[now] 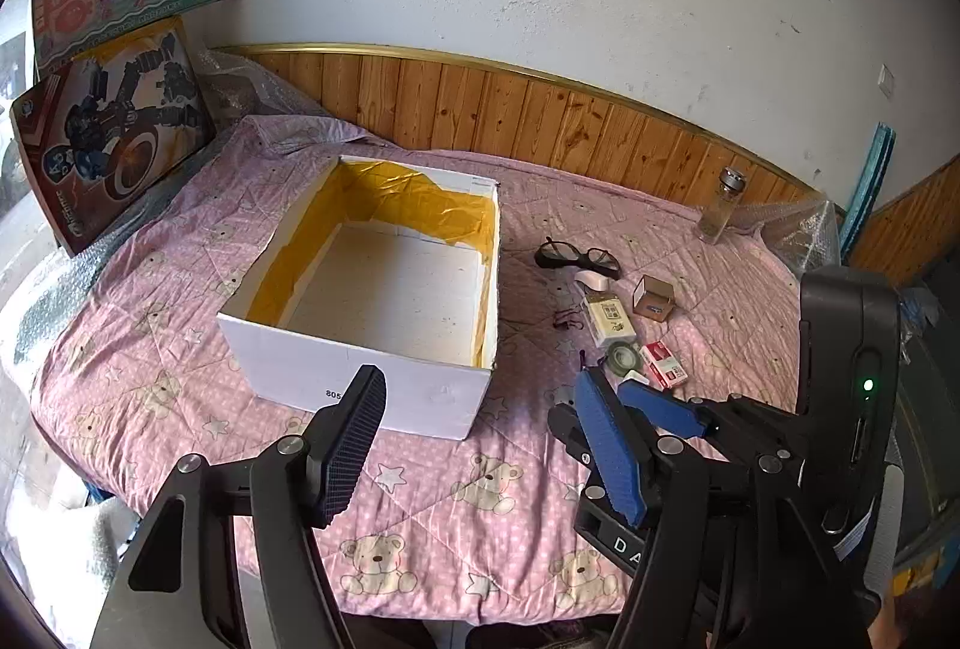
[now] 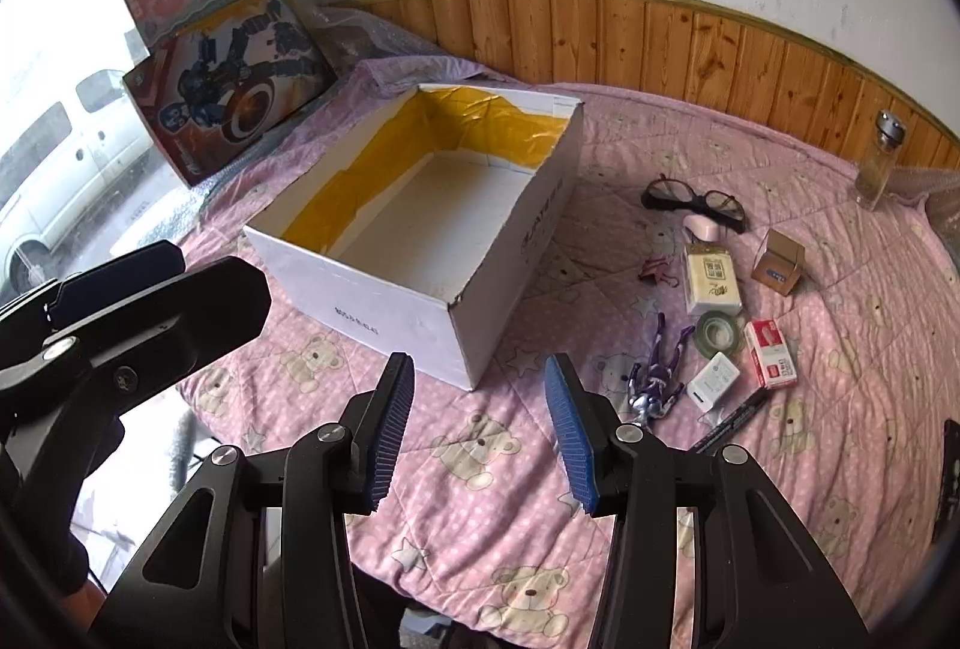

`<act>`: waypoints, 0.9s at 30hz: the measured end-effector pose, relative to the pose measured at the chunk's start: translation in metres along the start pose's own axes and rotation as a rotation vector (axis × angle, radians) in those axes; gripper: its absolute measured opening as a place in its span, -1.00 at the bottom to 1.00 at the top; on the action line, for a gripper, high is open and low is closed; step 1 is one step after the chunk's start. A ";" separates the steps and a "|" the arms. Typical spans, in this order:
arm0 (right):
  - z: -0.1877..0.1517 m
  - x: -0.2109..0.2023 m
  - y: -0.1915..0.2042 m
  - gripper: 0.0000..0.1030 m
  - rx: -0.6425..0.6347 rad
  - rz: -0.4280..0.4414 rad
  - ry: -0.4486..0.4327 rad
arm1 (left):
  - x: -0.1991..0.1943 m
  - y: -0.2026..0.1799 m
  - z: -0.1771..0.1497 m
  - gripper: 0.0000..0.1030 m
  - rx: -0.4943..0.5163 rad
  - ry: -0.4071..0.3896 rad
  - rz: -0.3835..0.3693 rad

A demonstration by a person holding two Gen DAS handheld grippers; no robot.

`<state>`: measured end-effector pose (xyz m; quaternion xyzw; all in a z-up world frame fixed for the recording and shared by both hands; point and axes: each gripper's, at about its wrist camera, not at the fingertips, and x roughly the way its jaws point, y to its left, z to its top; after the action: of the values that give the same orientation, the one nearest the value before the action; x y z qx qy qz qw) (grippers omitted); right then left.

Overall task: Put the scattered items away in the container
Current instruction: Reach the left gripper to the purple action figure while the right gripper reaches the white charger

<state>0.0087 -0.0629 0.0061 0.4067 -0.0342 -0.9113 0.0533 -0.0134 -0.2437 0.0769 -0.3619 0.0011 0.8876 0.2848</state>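
Note:
An open white cardboard box (image 1: 360, 379) (image 2: 360, 301) with yellow lining sits empty on the pink bear quilt. Scattered to its right lie black glasses (image 1: 576, 256) (image 2: 696, 202), a cream packet (image 1: 612, 319) (image 2: 711, 277), a small brown box (image 1: 655, 298) (image 2: 780, 262), a tape roll (image 1: 621, 356) (image 2: 717, 332), a red-and-white pack (image 1: 663, 364) (image 2: 771, 353), a white charger (image 2: 714, 379), a purple figurine (image 2: 657, 373) and a black marker (image 2: 729, 421). My left gripper (image 1: 480, 439) hovers open before the box. My right gripper (image 2: 480, 427) is open and empty near the box's front corner.
A glass bottle (image 1: 723, 205) (image 2: 879, 159) stands at the far right by the wood panelling. Two toy boxes (image 1: 114, 132) (image 2: 234, 78) lean against the wall at the left. Bubble wrap (image 1: 798, 235) lies at the bed's far corner. The quilt's front edge runs just below the grippers.

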 end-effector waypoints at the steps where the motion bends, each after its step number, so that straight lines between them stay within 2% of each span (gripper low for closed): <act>1: 0.000 0.003 -0.004 -0.05 0.006 0.000 0.006 | 0.004 -0.001 0.001 0.31 -0.003 0.005 -0.008; 14: 0.004 0.023 -0.052 -0.05 0.095 0.015 0.030 | 0.045 -0.035 0.010 0.34 0.059 0.066 -0.032; 17: -0.012 0.028 -0.089 -0.05 0.185 -0.001 0.041 | 0.061 -0.045 0.010 0.36 0.081 0.091 -0.044; 22: -0.051 0.049 -0.156 -0.05 0.356 -0.049 0.108 | 0.105 -0.065 -0.006 0.36 0.111 0.171 -0.084; 27: -0.070 0.060 -0.194 -0.05 0.443 -0.082 0.136 | 0.157 -0.086 -0.023 0.36 0.123 0.266 -0.131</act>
<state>0.0077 0.1211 -0.1060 0.4699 -0.2134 -0.8535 -0.0720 -0.0455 -0.0969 -0.0239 -0.4573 0.0695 0.8097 0.3610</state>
